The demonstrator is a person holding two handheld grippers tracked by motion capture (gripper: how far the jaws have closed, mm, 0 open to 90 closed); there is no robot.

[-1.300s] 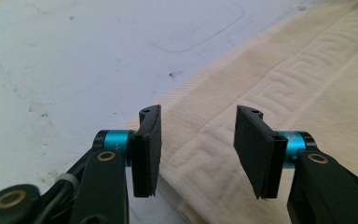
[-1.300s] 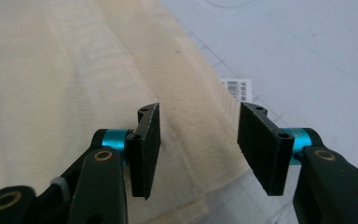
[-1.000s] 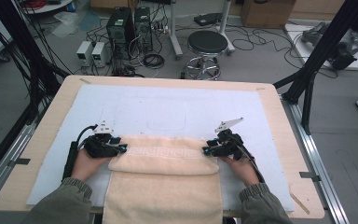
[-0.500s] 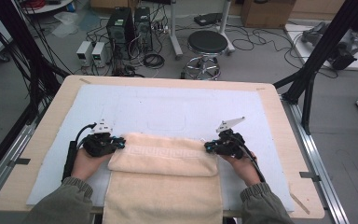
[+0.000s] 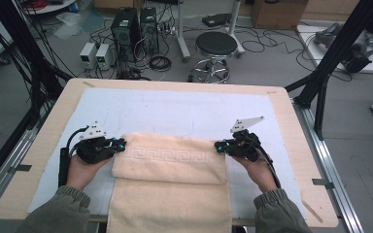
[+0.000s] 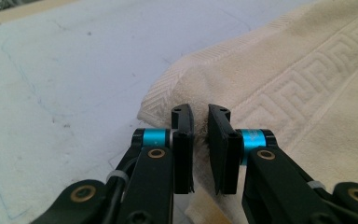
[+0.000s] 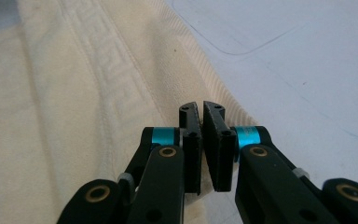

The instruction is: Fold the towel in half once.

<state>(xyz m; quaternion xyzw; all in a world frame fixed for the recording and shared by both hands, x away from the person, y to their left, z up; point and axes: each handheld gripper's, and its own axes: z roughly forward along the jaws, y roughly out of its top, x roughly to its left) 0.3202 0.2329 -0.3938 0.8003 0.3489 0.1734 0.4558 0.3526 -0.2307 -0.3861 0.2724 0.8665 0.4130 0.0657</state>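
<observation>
At 6 o'clock edge of tabletop [image 5: 291,126]: cream towel [image 5: 170,170], near end hanging off. Left tongs [image 5: 119,145] and right tongs [image 5: 219,146] have just been closing, now pinching folded edge's corners, slightly raised since a second ago. Judgement: grip secured; fold can proceed toward 12 o'clock.

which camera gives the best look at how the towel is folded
The high view: the whole cream towel shows, its far part doubled back, near end over the table edge. The gripper views show just a patterned corner each.
</observation>
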